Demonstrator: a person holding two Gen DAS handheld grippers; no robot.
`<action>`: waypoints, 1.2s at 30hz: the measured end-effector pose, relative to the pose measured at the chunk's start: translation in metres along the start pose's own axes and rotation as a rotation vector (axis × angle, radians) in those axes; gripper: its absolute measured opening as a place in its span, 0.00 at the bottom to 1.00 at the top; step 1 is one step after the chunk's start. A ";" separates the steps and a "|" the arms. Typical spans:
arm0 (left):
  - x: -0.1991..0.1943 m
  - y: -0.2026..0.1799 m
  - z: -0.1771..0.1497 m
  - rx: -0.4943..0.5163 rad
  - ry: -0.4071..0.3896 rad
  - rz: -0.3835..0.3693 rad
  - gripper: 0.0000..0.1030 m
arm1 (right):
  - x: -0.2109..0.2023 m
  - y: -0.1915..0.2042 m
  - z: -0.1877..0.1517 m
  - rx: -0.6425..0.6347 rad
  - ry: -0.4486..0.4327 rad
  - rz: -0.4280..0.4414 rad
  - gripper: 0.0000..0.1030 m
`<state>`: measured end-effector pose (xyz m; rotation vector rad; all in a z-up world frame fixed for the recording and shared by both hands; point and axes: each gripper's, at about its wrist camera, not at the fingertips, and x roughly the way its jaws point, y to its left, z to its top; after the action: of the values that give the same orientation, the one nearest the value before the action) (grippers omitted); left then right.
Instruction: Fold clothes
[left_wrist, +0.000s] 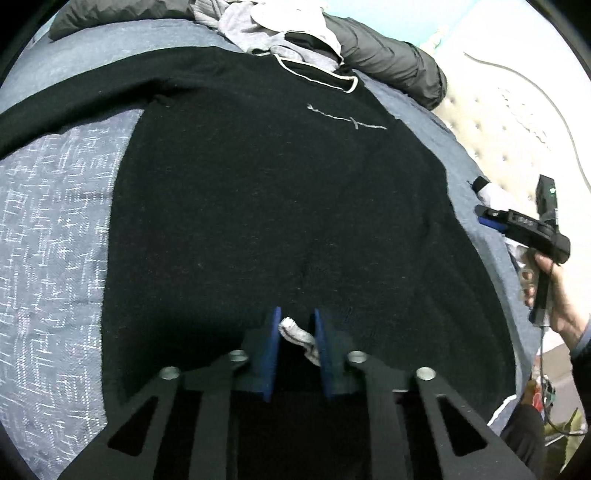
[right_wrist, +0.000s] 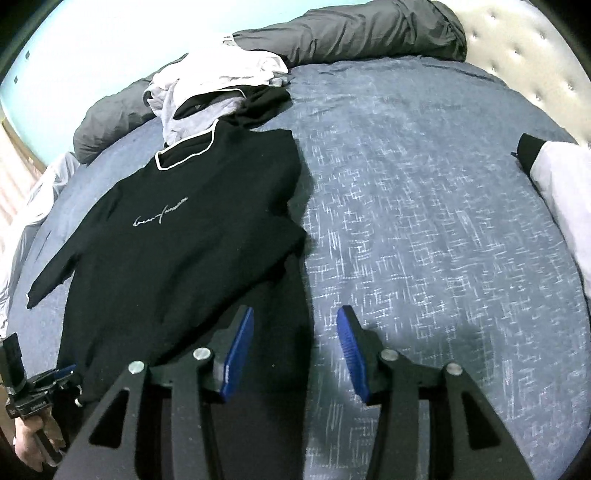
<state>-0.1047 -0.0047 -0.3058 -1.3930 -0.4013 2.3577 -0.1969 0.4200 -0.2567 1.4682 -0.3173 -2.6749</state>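
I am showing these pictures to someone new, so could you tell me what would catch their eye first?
The black sweater, spread flat on the blue bedspread with pale script across its chest, stands out first. Next comes the left gripper at the sweater's hem, its blue jaws set around a small grey tag. The right gripper hangs open over the sweater's edge, and a heap of clothes lies behind the collar.
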 end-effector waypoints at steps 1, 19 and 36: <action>-0.001 -0.002 0.000 0.008 -0.002 -0.002 0.05 | 0.002 -0.001 0.000 0.003 0.001 -0.001 0.46; -0.026 0.032 -0.005 -0.033 -0.021 0.041 0.04 | 0.038 0.008 0.023 -0.122 0.012 -0.067 0.46; -0.022 0.034 0.001 -0.042 -0.027 0.021 0.04 | 0.072 0.022 0.037 -0.202 -0.045 -0.112 0.09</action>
<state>-0.1014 -0.0449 -0.3026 -1.3920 -0.4478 2.4003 -0.2672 0.3919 -0.2923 1.4074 0.0339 -2.7332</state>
